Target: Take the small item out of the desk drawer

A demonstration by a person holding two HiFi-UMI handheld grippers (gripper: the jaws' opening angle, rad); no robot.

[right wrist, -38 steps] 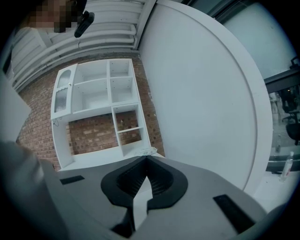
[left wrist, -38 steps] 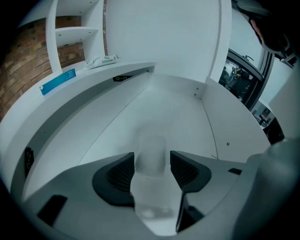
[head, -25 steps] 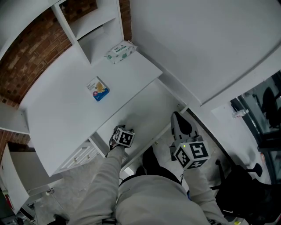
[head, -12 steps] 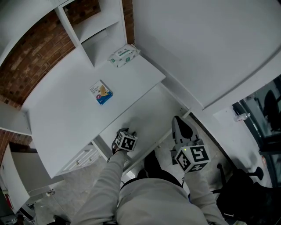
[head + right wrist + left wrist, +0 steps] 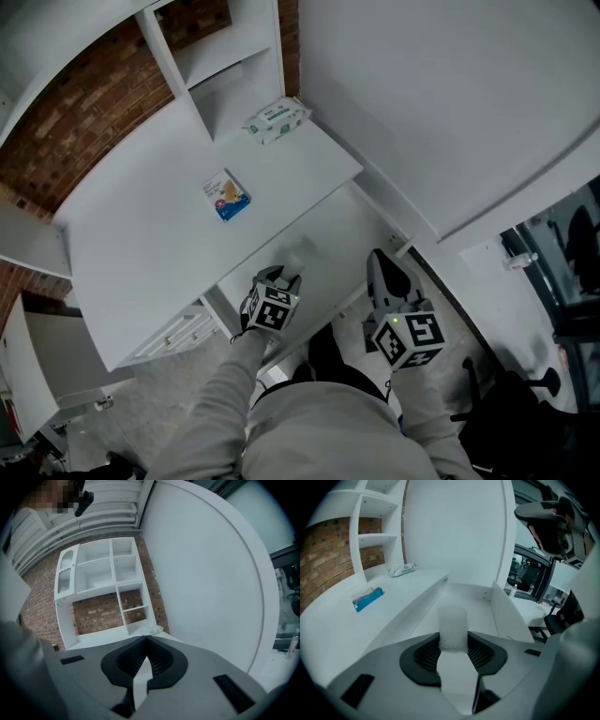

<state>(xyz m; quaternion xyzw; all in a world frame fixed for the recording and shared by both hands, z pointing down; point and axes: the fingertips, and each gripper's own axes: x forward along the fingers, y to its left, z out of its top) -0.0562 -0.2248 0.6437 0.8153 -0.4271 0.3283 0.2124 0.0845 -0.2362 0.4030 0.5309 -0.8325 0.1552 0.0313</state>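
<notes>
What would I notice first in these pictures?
Probably the left gripper above the open drawer, its jaws closing on a small white block. Next, the little blue packet lying in the middle of the white desk.

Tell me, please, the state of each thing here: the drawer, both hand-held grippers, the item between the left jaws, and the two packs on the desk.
desk drawer: pulled open.
left hand-held gripper: jaws closing, pads on the small white item.
small white item: gripped between the left pads, over the drawer floor.
right hand-held gripper: shut, empty.
wipes pack: lying flat on the desk top.
small blue box: lying flat on the desk top.
</notes>
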